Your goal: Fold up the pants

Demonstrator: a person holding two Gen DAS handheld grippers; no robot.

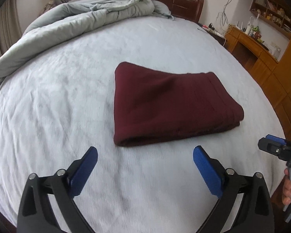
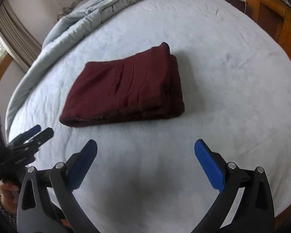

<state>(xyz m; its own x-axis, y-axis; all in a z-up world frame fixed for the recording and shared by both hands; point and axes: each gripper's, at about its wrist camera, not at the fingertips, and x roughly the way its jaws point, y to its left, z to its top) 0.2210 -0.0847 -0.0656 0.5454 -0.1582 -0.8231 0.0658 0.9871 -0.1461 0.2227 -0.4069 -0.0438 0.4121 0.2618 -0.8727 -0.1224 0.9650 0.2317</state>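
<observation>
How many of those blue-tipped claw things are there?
2. The left gripper and the right gripper, both open, hover over the bed just short of the folded maroon pants. None seems hidden.

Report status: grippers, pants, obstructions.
Left gripper open, empty. Right gripper open, empty. Pants folded on bed. Duvet well clear.

Left tool and right tool held side by side, level, blue pads spread wide with nothing between, a bare hand gripping the handle behind the right tool.
</observation>
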